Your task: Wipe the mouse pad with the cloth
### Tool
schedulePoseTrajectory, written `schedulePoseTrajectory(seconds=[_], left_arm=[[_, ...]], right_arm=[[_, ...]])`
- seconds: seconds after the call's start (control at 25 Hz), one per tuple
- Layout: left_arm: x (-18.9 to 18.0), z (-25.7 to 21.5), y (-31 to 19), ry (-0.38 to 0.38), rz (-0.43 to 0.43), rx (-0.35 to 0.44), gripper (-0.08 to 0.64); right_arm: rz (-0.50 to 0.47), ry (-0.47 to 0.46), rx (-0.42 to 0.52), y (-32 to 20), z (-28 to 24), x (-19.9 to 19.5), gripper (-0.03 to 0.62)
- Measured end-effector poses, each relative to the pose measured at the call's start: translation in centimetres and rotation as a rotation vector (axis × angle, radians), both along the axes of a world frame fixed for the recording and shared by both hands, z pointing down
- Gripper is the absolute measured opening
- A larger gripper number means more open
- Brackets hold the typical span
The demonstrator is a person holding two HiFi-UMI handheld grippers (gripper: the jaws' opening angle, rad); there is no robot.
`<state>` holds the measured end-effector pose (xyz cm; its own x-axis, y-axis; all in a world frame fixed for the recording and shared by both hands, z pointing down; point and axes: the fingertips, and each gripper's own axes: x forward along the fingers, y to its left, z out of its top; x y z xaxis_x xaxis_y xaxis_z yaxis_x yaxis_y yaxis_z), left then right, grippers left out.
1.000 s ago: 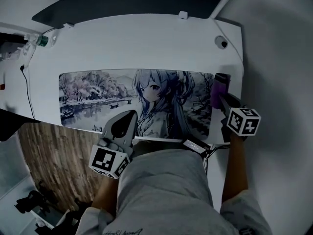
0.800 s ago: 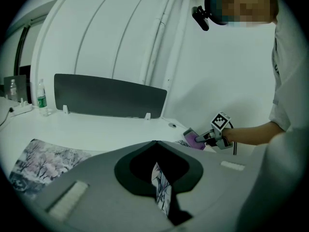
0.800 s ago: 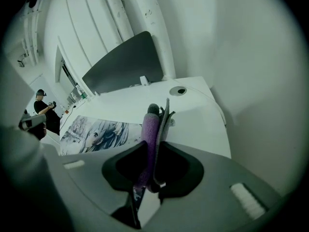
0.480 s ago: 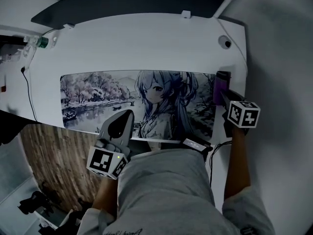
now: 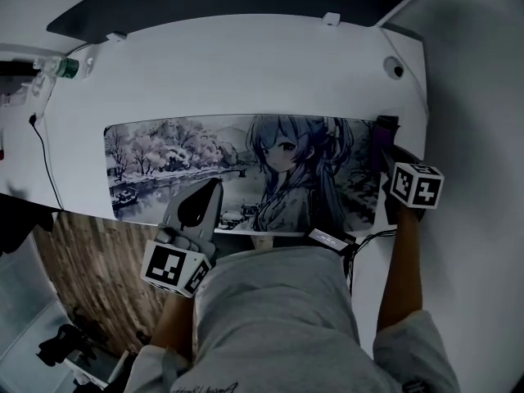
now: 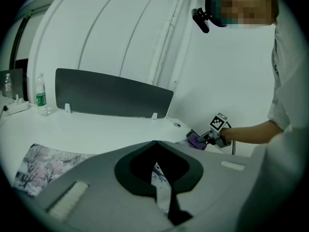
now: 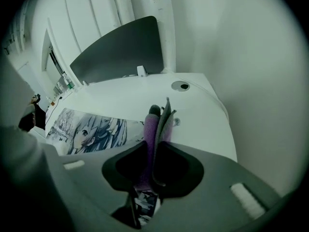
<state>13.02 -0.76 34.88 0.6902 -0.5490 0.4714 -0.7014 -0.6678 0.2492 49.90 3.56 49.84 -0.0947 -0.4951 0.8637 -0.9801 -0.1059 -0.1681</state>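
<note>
Right hand-held gripper [image 7: 152,149] clenched on the folded purple cloth [image 7: 153,122], which sits at the right end of the anime-print mouse pad [image 5: 205,158], near the tabletop [image 5: 246,64] right edge; contact with pad unclear. Best bet: press cloth flat, sweep toward left edge in overlapping passes, even pressure. Right forearm stretched along right edge, jaws pointing to far edge. Left hand-held gripper [image 5: 211,191] jaws together, empty, over pad's near edge; could pin the pad
</note>
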Motion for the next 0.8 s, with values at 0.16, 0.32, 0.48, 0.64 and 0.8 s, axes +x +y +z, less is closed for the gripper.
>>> schedulePoseTrajectory(seconds=[0.16, 0.32, 0.48, 0.64, 0.8], left_arm=[[-3.0, 0.1, -1.4, 0.004, 0.000, -0.001, 0.018], [-6.1, 0.2, -2.5, 0.011, -0.004, 0.001, 0.018], [-9.2, 0.6, -2.9, 0.010, -0.014, -0.004, 0.018], [-12.0, 0.8, -3.3, 0.015, -0.029, -0.002, 0.018], [-14.9, 1.2, -3.5, 0.020, -0.045, -0.010, 0.018]], right_arm=[[0.018, 0.008, -0.011, -0.8, 0.1, -2.0, 0.092], [0.032, 0.022, -0.010, -1.5, -0.1, -4.4, 0.092], [0.021, 0.023, -0.012, -2.2, 0.1, -7.3, 0.092], [0.013, 0.039, -0.012, -3.1, 0.1, -9.7, 0.092], [0.008, 0.055, -0.019, -3.7, 0.0, -11.9, 0.092]])
